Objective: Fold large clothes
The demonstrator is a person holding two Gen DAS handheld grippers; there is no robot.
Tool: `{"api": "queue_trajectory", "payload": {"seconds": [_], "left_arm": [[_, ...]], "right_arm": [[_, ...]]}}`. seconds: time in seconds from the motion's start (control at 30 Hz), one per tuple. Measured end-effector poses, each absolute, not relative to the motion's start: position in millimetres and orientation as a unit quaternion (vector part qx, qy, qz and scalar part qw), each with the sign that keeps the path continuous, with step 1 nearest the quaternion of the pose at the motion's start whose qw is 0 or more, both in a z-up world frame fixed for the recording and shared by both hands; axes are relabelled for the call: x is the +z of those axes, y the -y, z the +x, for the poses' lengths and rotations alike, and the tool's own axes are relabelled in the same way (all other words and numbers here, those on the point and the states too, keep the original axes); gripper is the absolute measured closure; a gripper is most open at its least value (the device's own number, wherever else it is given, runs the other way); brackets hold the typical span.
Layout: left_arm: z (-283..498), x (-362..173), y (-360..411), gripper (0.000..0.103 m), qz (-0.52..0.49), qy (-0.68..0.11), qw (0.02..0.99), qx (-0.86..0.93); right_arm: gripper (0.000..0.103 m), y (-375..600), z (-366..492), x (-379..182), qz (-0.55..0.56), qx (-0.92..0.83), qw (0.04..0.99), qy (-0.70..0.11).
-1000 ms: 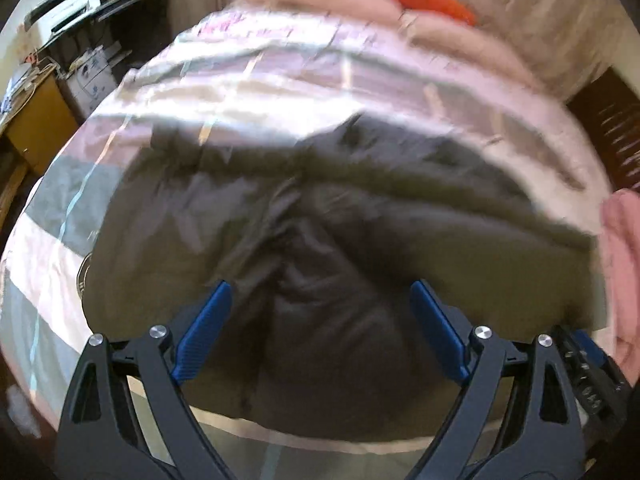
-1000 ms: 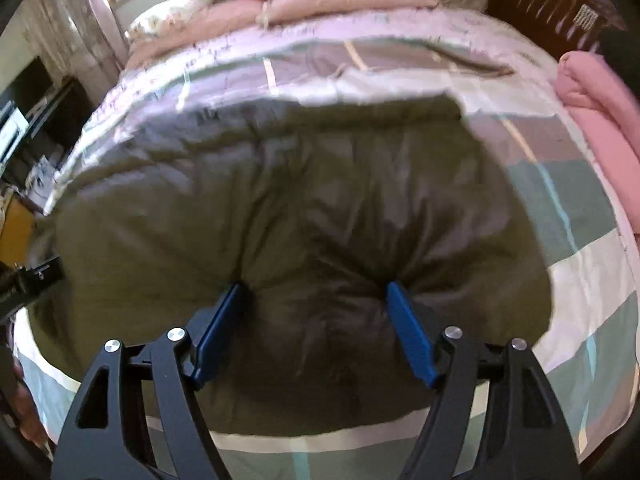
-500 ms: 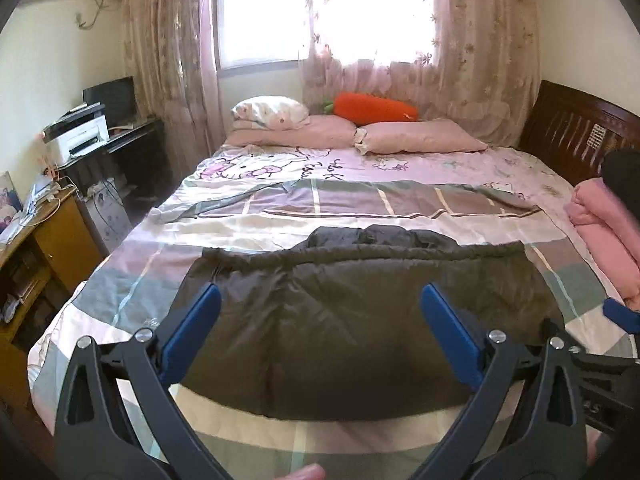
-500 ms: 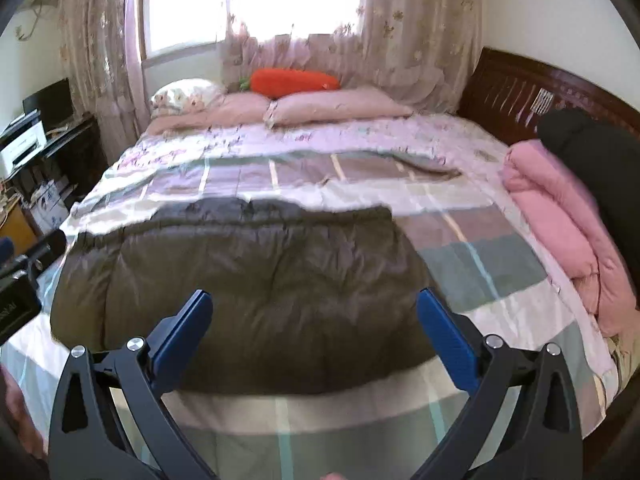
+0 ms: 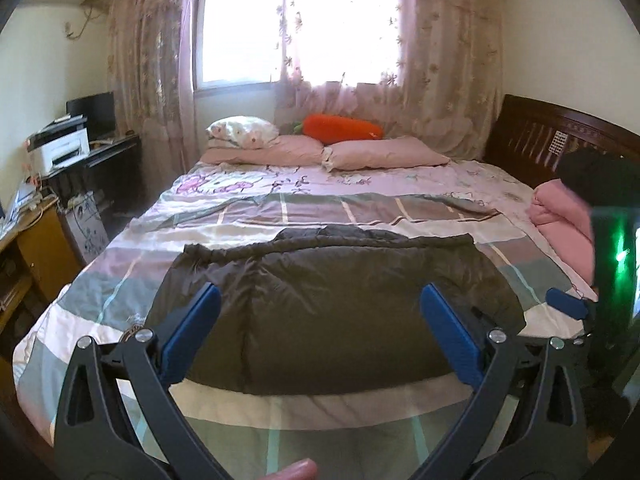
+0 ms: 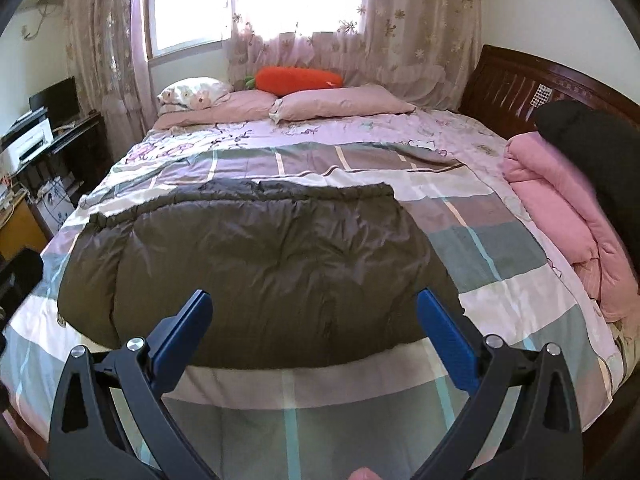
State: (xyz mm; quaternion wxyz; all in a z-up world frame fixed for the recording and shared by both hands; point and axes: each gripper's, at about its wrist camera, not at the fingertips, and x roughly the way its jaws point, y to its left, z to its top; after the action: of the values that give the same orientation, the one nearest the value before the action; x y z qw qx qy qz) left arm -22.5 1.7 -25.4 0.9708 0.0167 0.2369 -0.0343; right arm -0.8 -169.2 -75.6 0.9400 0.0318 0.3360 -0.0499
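Note:
A dark grey-brown padded jacket [image 5: 332, 300] [image 6: 256, 264] lies folded in a wide flat bundle across the near half of the bed, on a checked quilt [image 5: 120, 280] [image 6: 500, 248]. My left gripper [image 5: 320, 304] hangs above the bed's near edge, jaws wide open, nothing between its blue pads. In the right wrist view my right gripper [image 6: 314, 308] is also open and empty, held back from the jacket's near edge. The right gripper's blue tip [image 5: 566, 302] shows at the right edge of the left wrist view.
Pink pillows [image 5: 384, 154] and an orange carrot cushion [image 6: 298, 78] lie at the head of the bed. Folded pink bedding [image 6: 560, 208] with a black item [image 6: 592, 136] on top sits at the right, by a dark wooden headboard [image 6: 516, 84]. A desk with a printer [image 5: 60, 148] stands left.
Both grippers let go of the jacket and opened wide, then pulled back and up from it. The view went from close on the fabric to the whole bed.

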Motion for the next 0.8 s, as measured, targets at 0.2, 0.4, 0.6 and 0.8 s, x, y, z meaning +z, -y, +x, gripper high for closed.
{"api": "queue_trajectory", "payload": {"seconds": [0.2,0.4,0.6,0.8], "left_arm": [[-21.1,-29.0,-3.7,0.002,0.015,-0.241,0.97,-0.023],[-18.7,-30.5,-7.0,0.002,0.011,-0.245,0.969,-0.016],[-18.2,-30.8,-7.4,0.002,0.011,-0.243,0.97,-0.016],[-22.1,-28.9,-11.8,0.002,0.007,-0.227,0.974,-0.01]], "right_arm": [[0.001,163.6,-3.4,-77.0,0.029,-0.043,0.94,-0.336],[0.001,161.2,-3.6,-73.7,0.027,-0.045,0.942,-0.331],[0.001,163.0,-4.9,-69.9,0.035,-0.043,0.944,-0.325],[0.001,161.8,-9.6,-64.8,0.029,-0.049,0.949,-0.309]]}}
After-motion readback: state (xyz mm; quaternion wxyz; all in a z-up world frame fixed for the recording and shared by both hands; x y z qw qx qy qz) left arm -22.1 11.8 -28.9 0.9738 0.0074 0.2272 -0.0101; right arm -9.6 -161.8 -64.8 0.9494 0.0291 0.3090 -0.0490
